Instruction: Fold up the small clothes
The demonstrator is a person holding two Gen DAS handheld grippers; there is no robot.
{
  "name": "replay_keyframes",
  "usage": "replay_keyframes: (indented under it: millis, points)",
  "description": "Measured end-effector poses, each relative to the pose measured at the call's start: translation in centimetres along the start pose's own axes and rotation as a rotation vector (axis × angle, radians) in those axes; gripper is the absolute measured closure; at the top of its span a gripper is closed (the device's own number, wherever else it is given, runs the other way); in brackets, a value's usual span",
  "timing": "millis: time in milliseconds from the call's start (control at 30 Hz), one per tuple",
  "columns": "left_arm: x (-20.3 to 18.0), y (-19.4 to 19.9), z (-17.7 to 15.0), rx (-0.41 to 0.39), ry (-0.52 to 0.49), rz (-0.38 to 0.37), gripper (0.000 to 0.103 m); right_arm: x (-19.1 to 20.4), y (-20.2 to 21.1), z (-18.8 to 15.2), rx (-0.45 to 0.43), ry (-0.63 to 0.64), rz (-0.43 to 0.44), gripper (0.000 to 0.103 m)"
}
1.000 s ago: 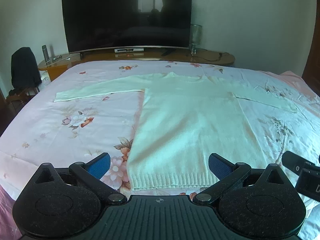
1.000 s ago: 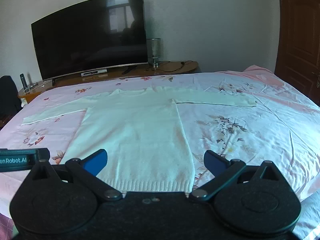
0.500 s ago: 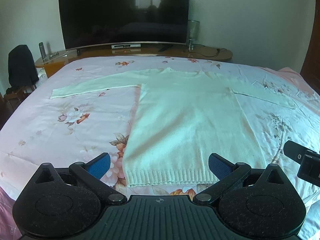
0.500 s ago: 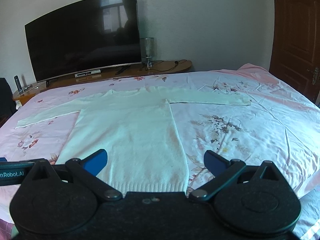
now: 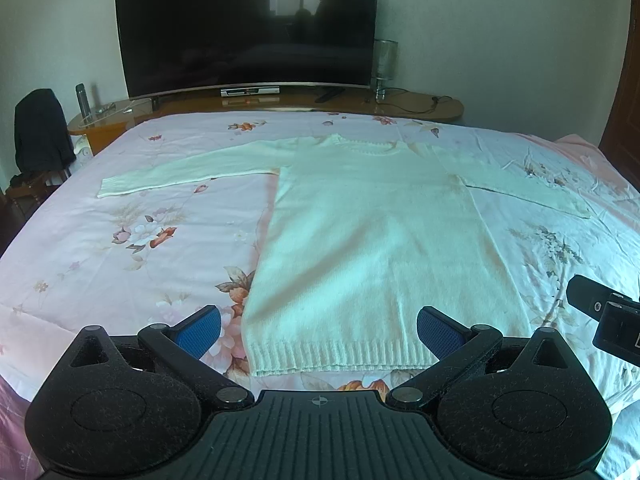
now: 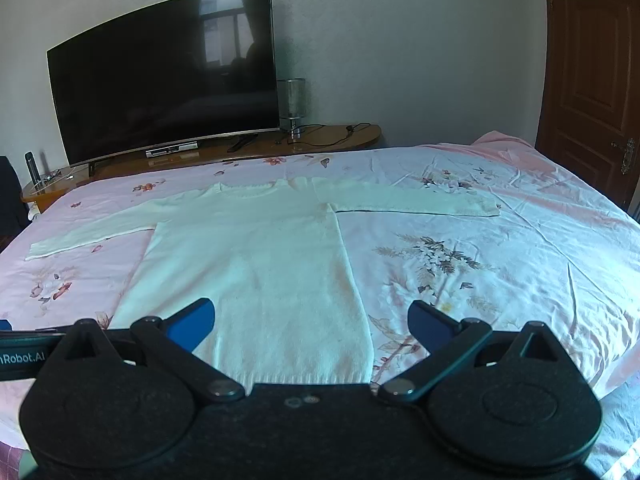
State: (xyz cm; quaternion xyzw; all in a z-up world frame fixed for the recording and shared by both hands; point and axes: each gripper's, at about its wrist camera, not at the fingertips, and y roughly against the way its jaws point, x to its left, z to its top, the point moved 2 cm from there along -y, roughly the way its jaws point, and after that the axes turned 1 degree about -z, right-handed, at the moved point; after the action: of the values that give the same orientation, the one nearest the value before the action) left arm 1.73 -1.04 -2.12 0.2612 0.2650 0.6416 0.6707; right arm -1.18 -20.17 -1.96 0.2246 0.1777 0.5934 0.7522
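Note:
A white knit sweater (image 5: 372, 240) (image 6: 256, 264) lies flat on the bed, both sleeves spread sideways, collar toward the TV and ribbed hem (image 5: 340, 360) nearest me. My left gripper (image 5: 318, 330) is open, hovering just short of the hem with nothing between its blue pads. My right gripper (image 6: 310, 324) is open too, held over the hem's right part, empty. The right gripper's body (image 5: 608, 316) shows at the right edge of the left wrist view.
The bed carries a pink floral sheet (image 5: 132, 248) (image 6: 500, 264). Behind it stand a wooden TV stand (image 5: 420, 106) with a large dark TV (image 5: 248, 28) and a lamp (image 6: 292, 106). A dark garment hangs on a chair (image 5: 40, 132) at left. A brown door (image 6: 592, 72) is at right.
Both grippers have drawn back and risen slightly, so the sweater's hem sits a little farther from the fingers. Both stay open; the sweater has not moved.

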Motion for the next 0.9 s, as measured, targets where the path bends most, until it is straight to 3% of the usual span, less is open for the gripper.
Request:
replay_keyframes:
  millis: [900]
  points:
    - [0.5, -3.7, 2.1, 0.012, -0.001, 0.029, 0.000, 0.0, -3.3, 1.0, 0.006, -0.002, -0.029, 0.000]
